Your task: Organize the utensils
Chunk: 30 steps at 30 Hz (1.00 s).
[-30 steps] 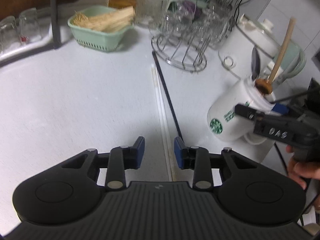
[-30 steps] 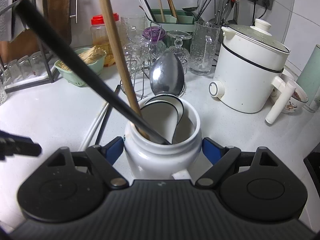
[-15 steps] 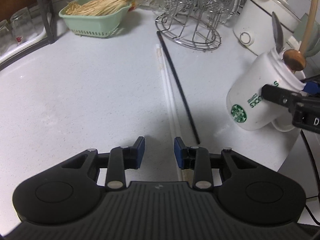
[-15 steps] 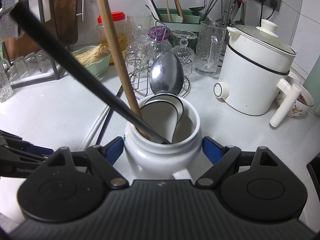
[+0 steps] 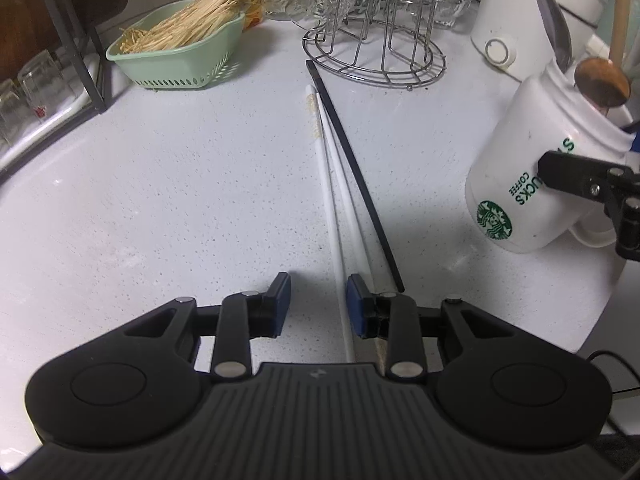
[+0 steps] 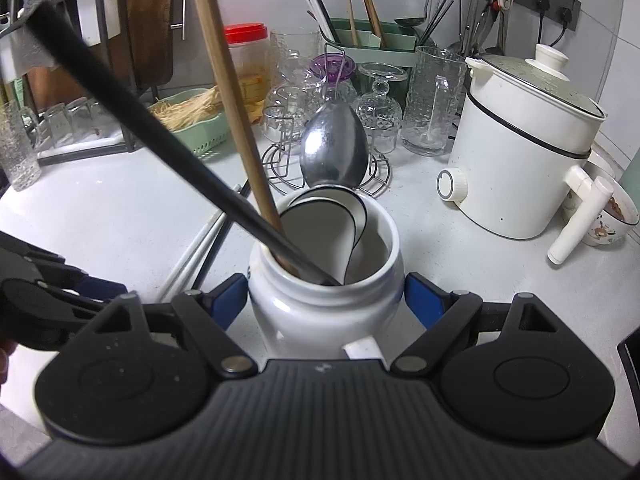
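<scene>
Two white chopsticks (image 5: pixel 334 184) and one black chopstick (image 5: pixel 356 178) lie side by side on the white counter. My left gripper (image 5: pixel 316 300) is open just above their near ends, one white stick between its pads. My right gripper (image 6: pixel 326 300) is closed around a white Starbucks mug (image 6: pixel 324 304), also seen in the left wrist view (image 5: pixel 532 184). The mug holds a black chopstick (image 6: pixel 160 140), a wooden-handled spoon (image 6: pixel 232 104), a metal spoon (image 6: pixel 334 152) and a white ceramic spoon (image 6: pixel 324 232).
A green basket of sticks (image 5: pixel 176 56) and a wire glass rack (image 5: pixel 376 40) stand at the back. A white electric pot (image 6: pixel 524 152) is at the right, a dish rack (image 6: pixel 72 80) at the left, a utensil caddy (image 6: pixel 360 40) behind.
My left gripper has drawn back along the chopsticks toward their near ends and tilted down. The right gripper stays on the mug.
</scene>
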Each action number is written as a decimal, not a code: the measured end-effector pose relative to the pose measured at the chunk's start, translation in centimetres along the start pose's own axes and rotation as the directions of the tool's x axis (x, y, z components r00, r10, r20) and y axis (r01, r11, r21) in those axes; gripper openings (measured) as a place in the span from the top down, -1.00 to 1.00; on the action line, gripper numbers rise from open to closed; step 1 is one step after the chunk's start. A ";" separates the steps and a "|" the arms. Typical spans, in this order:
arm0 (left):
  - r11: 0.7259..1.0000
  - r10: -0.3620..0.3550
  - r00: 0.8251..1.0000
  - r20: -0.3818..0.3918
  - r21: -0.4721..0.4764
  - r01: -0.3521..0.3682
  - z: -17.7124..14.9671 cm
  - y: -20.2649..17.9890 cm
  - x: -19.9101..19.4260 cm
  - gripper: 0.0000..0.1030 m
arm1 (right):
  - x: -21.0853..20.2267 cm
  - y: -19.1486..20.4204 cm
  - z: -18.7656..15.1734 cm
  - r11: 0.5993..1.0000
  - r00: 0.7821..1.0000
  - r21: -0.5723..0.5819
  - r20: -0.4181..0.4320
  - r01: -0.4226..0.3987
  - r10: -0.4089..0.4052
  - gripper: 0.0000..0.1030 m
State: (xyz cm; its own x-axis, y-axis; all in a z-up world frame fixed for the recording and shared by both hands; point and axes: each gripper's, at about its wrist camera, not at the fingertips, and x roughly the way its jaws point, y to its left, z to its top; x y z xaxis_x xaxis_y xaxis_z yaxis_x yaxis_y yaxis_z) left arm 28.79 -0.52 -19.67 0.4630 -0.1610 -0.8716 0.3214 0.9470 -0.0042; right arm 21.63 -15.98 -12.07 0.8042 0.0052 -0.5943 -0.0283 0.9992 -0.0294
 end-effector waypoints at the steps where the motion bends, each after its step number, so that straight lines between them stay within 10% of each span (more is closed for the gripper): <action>1: 1.000 -0.002 1.000 -0.003 -0.006 0.002 0.0 -0.1 0.0 0.62 | 0.0 0.0 0.0 1.000 1.000 0.001 0.002 0.000 0.000 -0.70; 3: 1.000 -0.012 1.000 -0.009 -0.015 0.012 0.0 -0.4 -0.1 0.87 | 0.0 0.0 -0.1 1.000 1.000 -0.003 0.006 0.000 0.000 -0.70; 30: 0.959 0.099 0.994 -0.042 -0.262 -0.106 -4.2 -3.1 -3.8 1.00 | -0.2 -0.6 -0.9 0.987 0.991 -0.120 0.072 -0.103 0.112 -0.70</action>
State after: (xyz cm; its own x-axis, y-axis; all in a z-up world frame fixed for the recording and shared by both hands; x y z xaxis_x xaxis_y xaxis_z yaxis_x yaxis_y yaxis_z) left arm 22.57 -1.73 -18.42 0.4572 -0.0548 -0.8877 0.0425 0.9983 -0.0397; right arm 20.95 -16.66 -12.67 0.8365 0.1198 -0.5348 -0.1817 0.9812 -0.0643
